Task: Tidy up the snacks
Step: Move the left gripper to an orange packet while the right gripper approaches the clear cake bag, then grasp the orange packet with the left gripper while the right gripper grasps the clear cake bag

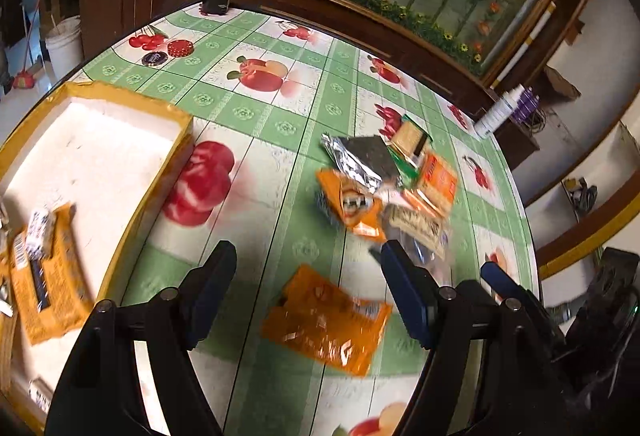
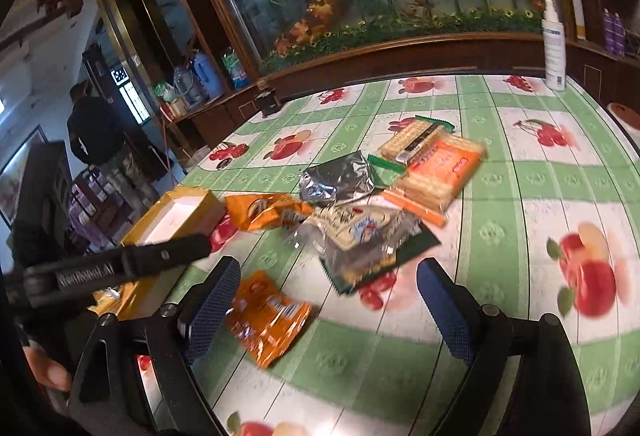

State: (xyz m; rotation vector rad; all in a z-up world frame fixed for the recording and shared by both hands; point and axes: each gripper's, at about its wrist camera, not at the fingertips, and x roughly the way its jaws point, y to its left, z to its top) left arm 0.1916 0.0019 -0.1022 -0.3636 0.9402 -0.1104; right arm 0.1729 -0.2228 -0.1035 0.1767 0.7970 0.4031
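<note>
- While neither tool holds anything, the left gripper (image 1: 308, 292) hangs over a lone orange packet (image 1: 326, 320) on the table (image 1: 256, 124), jaws spread wide to either side of it, likely lined up for a pick.
- The right gripper (image 2: 328, 302) is likewise open and empty; the same packet (image 2: 266, 318) lies just beside its left finger, with the left tool's arm crossing in from the left.
- A yellow-rimmed box (image 1: 120, 92) sits by the table's left edge, already holding an orange packet (image 1: 48, 276) with a small white one on top, so it seems to be the collecting place.
- The remaining snacks form an overlapping heap (image 2: 380, 196) nearer the table's middle: a silver foil bag (image 2: 340, 176), cracker packs (image 2: 436, 168) and an orange pouch (image 2: 266, 212).
- Motion blur hides the labels.
- A spray bottle (image 2: 554, 44) stands at the far edge, apart from the snacks.
</note>
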